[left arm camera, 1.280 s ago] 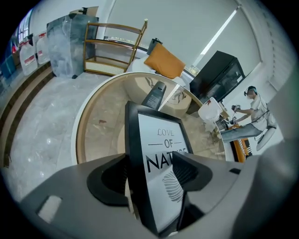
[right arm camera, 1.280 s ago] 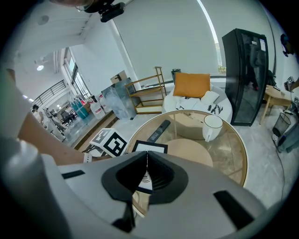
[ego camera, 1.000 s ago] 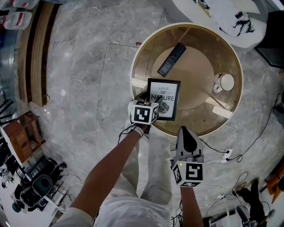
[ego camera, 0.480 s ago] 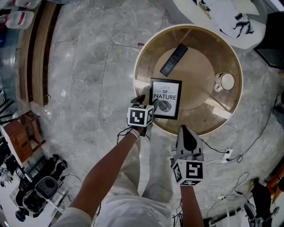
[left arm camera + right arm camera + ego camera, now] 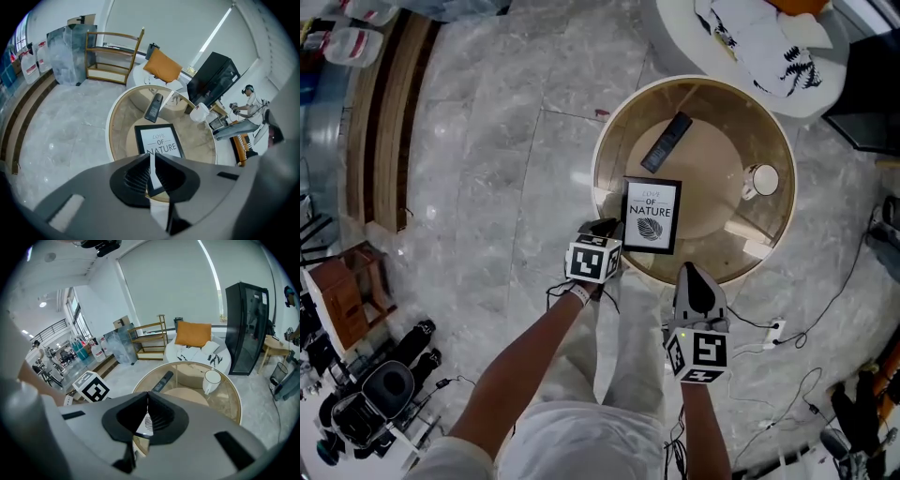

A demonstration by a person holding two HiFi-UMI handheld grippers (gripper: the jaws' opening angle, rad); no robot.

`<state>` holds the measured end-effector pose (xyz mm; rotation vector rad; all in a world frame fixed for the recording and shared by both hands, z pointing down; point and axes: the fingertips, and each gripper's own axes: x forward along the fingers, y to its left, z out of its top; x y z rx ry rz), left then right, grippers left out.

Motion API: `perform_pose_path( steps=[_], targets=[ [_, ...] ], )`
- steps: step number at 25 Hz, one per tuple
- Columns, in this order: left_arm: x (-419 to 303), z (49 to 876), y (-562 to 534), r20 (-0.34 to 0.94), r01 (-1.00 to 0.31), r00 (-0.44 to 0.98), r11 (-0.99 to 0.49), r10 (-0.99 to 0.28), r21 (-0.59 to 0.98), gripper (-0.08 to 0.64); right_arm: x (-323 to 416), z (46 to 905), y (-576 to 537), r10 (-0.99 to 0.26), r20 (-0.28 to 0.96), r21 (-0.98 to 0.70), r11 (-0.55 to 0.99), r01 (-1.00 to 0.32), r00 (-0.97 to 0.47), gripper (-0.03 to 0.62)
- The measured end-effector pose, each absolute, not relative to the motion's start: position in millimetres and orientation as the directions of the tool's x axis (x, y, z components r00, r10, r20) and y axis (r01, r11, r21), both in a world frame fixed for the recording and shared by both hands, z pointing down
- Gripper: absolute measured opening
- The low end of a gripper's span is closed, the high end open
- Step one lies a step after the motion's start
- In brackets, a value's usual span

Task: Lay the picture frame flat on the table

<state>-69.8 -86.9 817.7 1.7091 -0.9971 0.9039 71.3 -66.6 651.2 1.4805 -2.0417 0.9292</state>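
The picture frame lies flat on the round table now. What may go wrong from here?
1. The picture frame lies close to the near rim of the table; a nudge from the left claw, whose jaws have just been closing with nothing between them, might push it off.
2. The top looks like glass, so dragging the frame may scratch it.
3. A wide sweep could hit the mug or the remote control.
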Motion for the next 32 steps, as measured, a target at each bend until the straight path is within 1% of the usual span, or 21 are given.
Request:
perform_pose_path(
  steps=[3, 9, 17, 25, 32],
  targets=[
    [-77.1, 788.3, -90.9, 0.879, -0.903, 0.405, -0.259, -0.252, 0.342, 0.017, 69.4, 633.4, -68.5, -0.654, 0.687, -0.249, 0.200, -0.948, -0.318, 0.005],
    [-83.3, 719.0, -94.6, 0.841, -0.885, 0.444, -0.296, -0.309, 0.359, 0.009, 68.1, 592.5, -68.7, -0.680, 0.667, -0.233, 0.198, -0.952, -0.304, 0.005],
    [-72.9, 620.1, -89.1, 0.782, -0.849, 0.496, -0.400, -0.378, 0.345, 0.005, 74.7, 536.5, -60.6, -0.700, 0.648, -0.212, 0.214, -0.954, -0.300, 0.005],
    [-75.4, 515.1, -78.0, 0.685, -0.819, 0.551, -0.469, -0.477, 0.332, 0.005, 81.7, 479.1, -51.5, -0.733, 0.605, -0.190, 0.245, -0.951, -0.310, 0.005],
    [-99.2, 431.8, -69.5, 0.589, -0.820, 0.563, -0.476, -0.579, 0.316, 0.005, 85.9, 428.5, -37.5, -0.757, 0.580, -0.141, 0.269, -0.953, -0.300, 0.005]
  ],
)
